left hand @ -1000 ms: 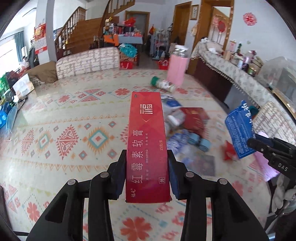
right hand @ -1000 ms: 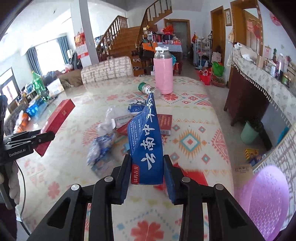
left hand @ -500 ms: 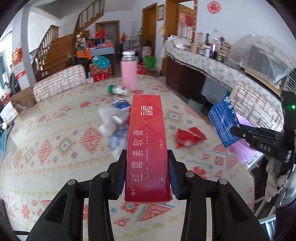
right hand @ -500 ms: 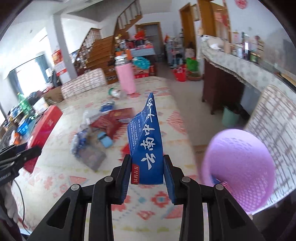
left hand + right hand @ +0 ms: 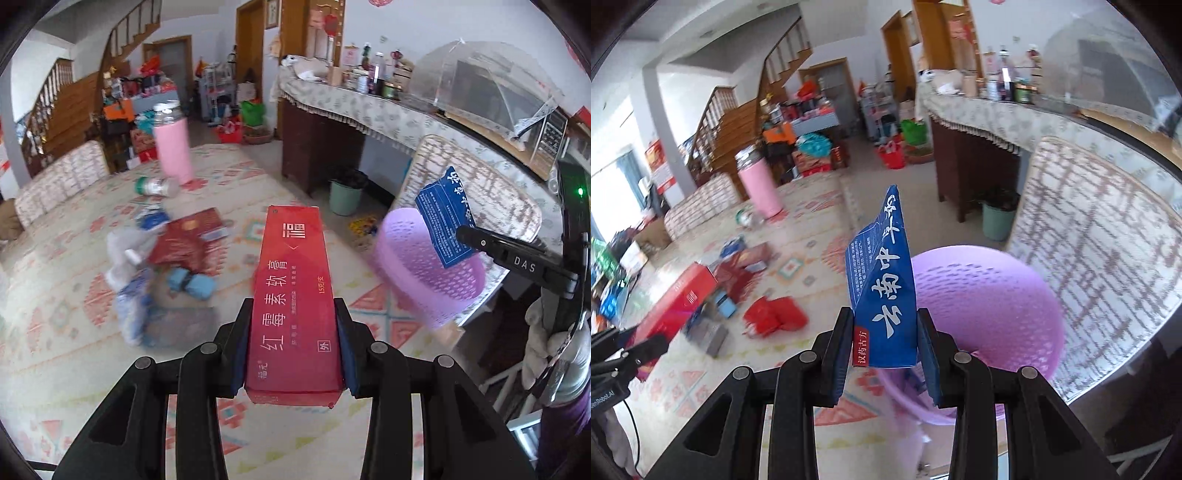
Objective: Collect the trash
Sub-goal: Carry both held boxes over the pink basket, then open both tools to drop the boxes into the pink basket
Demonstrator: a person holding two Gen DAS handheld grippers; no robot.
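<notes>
We have swung both loads to the lilac mesh plastic basket [image 5: 990, 295] at two o'clock; left tool [image 5: 291, 354] clamps the long red cardboard box [image 5: 293, 295], right tool [image 5: 884, 354] the crumpled blue paper carton [image 5: 882, 295], ready to drop.

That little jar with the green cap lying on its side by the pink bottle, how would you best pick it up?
Judging by its pose, grip the small jar across its clear round body, not the green cap. It lies on its side on the patterned tablecloth, so come down from above with the fingers straddling its width. The pink bottle stands close behind, so approach from the near side.
</notes>
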